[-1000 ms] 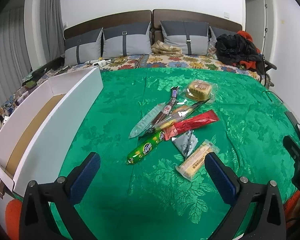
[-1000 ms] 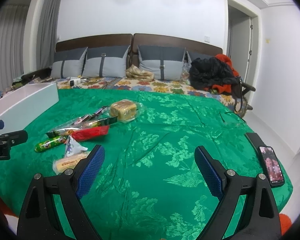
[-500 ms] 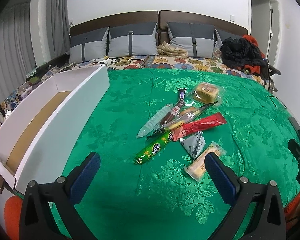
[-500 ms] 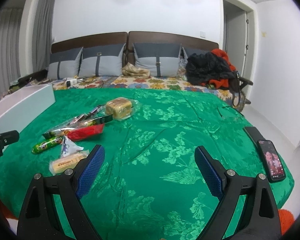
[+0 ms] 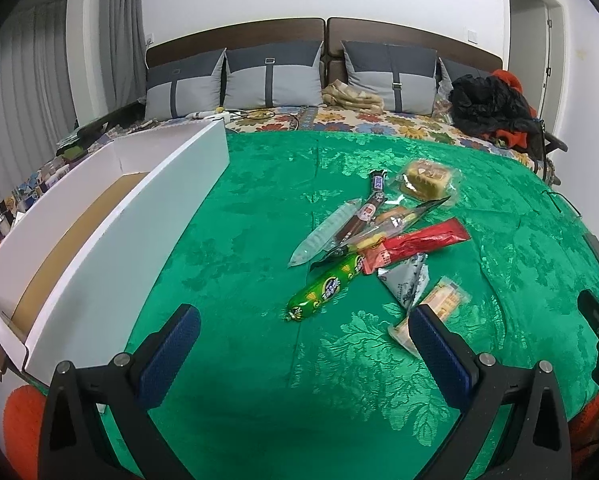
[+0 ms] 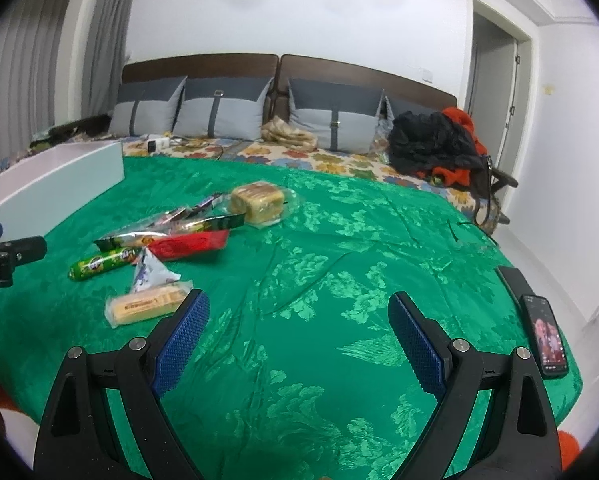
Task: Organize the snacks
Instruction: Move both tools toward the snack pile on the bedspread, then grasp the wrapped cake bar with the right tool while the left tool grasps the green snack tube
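The snacks lie in a loose heap on the green patterned bedspread (image 5: 239, 216), right of the long white cardboard box with a brown floor (image 5: 99, 216), which stands open along the bed's left side.

Both tools are empty. The left tongs (image 5: 305, 344) stand wide open over bare cloth, near the heap's near edge; the right tongs (image 6: 299, 330) are likewise spread wide, holding nothing, with the heap off to their left.

Everything here looks light. The green sausage-shaped stick with a glossy wrapper (image 5: 325, 288) is probably firm and round, so it may roll or slip; pinching it across the middle would suit best. The flat pale biscuit bar in clear film (image 6: 147, 306), nearest of all, seems stiff but likely brittle, and calls for a gentle squeeze across its narrow width. The grey triangular foil pouch (image 5: 407, 282) and the long red foil packet (image 5: 419, 240) are soft and crinkly; a sealed edge offers a hold. The yellow sponge cake in a clear bag (image 5: 425, 178), farthest away, would crush easily, so light pressure on its sides is wise.
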`<action>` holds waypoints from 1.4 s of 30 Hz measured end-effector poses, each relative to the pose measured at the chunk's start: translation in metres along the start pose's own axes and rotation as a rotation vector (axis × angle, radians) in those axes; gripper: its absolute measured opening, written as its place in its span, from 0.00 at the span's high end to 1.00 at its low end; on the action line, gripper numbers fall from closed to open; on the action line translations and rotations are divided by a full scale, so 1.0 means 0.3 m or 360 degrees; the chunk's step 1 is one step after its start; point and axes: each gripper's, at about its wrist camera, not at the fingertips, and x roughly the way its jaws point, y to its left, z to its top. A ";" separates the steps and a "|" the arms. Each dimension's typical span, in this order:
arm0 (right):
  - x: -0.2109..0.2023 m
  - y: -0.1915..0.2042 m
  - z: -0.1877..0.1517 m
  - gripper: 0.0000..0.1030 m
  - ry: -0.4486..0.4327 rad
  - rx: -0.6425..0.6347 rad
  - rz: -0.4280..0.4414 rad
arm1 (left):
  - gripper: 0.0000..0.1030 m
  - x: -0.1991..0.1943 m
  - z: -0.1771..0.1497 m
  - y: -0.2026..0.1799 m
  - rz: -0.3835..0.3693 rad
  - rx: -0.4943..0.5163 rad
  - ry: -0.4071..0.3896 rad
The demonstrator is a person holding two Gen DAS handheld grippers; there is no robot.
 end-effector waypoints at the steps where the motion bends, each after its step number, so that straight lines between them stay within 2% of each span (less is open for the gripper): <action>1: 0.000 0.005 -0.002 0.10 0.0000 -0.0011 0.0002 | 0.00 0.003 -0.002 0.002 0.0002 0.0000 0.0001; 25: 0.019 0.087 -0.024 0.10 0.0053 -0.0168 0.0075 | 0.00 0.051 -0.044 0.055 0.0070 0.0017 0.0017; 33: 0.039 0.090 -0.036 0.10 0.0111 -0.0160 0.0118 | 0.00 0.082 -0.046 0.117 0.0127 -0.0046 0.0066; 38: 0.090 0.109 -0.036 0.10 0.0268 -0.0084 0.0279 | 0.00 0.090 -0.050 0.156 0.0145 -0.0094 0.0067; 42: 0.155 0.191 -0.021 0.10 0.0445 -0.0046 0.0500 | 0.00 0.093 -0.054 0.177 0.0143 -0.0119 0.0070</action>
